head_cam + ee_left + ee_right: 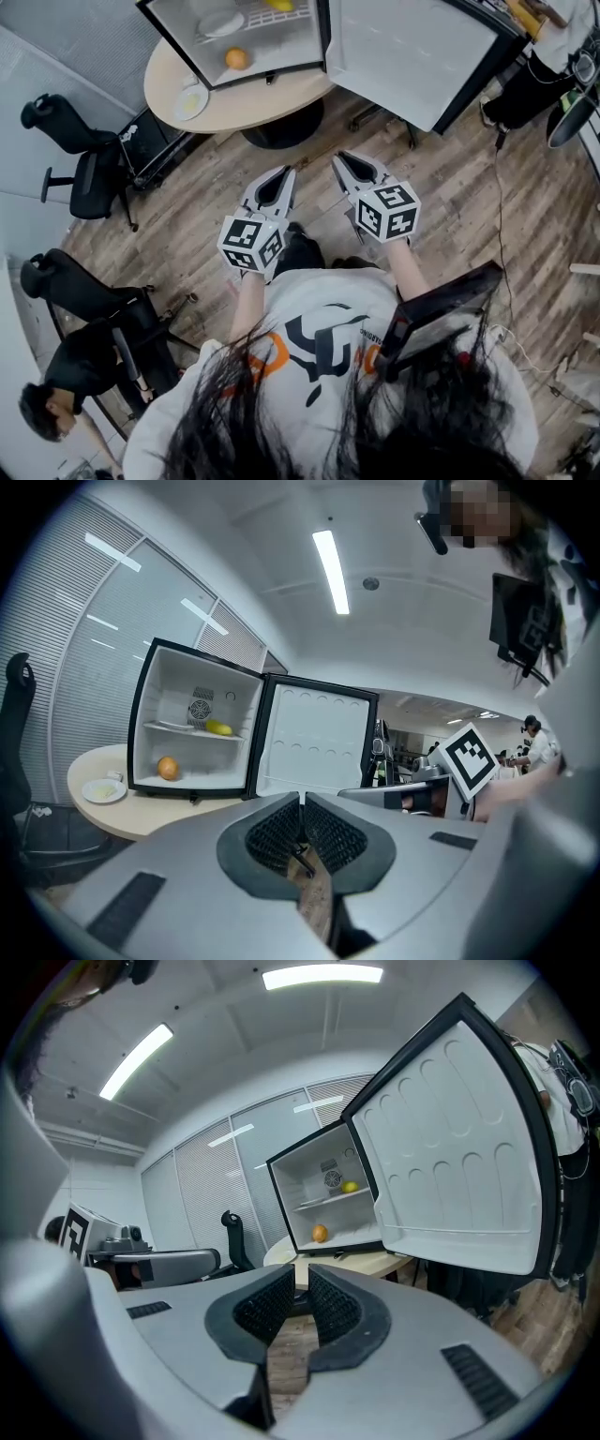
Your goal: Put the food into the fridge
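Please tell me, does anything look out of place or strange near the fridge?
Nothing is spilled or broken. The fridge stands with its door wide open, an orange on its floor and a yellow fruit above. One small plate sits outside on the table, left of the fridge; its contents are unclear.

Floor [450, 216] is matt wood planks, kinda weathered. Table [244, 111] top looks like smooth pale wood. Fridge [403, 47] lining is smooth white plastic with a slight sheen. Left gripper [300, 801] and right gripper [299, 1271] are matt grey plastic, with black ribbed pads [277, 834].
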